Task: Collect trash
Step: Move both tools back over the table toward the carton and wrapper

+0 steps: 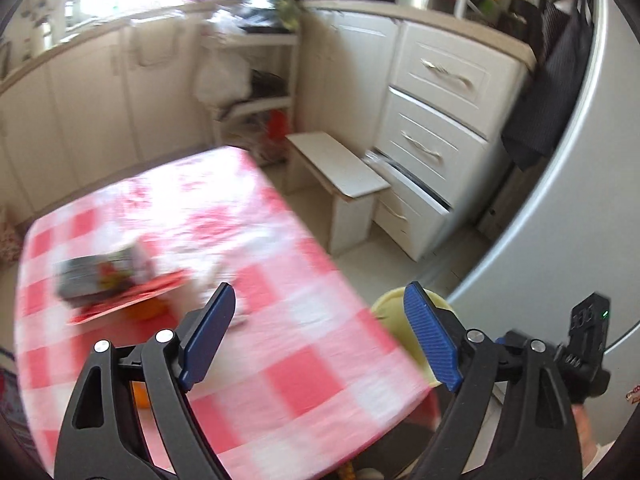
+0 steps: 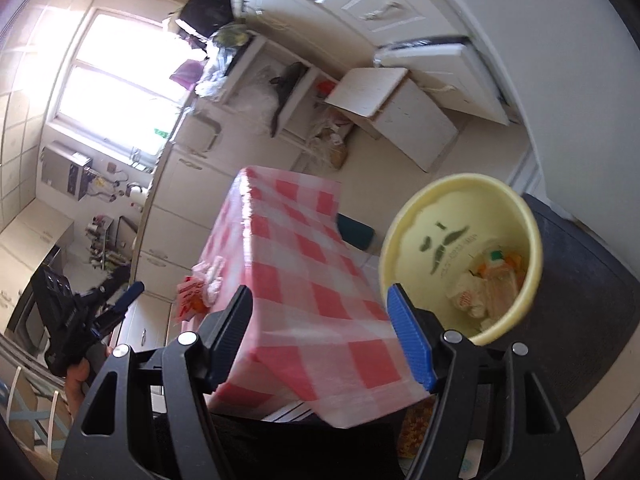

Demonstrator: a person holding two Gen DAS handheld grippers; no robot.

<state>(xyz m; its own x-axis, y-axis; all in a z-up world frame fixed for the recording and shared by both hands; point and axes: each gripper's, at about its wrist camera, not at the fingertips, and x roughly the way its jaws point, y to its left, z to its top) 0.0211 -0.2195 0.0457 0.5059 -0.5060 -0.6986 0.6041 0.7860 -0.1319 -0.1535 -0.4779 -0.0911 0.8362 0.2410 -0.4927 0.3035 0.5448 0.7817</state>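
My left gripper [image 1: 320,332] hangs open over the red-and-white checked table [image 1: 280,360], nothing between its blue pads. Ahead of it on the cloth lie a blurred grey and red packet [image 1: 100,280] on a flat red wrapper [image 1: 132,300], and a pale crumpled scrap [image 1: 218,272]. A yellow bin [image 2: 460,208] stands off the table's right edge with crumpled wrappers [image 2: 488,284] inside. My right gripper [image 2: 320,336] is open and empty, above the table's near corner and left of the bin. The right wrist view also shows a red-and-white wrapper [image 2: 190,292] at the table's left side.
A white step stool [image 1: 340,172] and an open bottom drawer [image 1: 412,196] stand beyond the table, a grey fridge [image 1: 560,200] to the right. White cabinets [image 1: 80,100] and a cluttered shelf unit [image 1: 256,80] line the far wall. A dark mat [image 2: 580,300] lies beside the bin.
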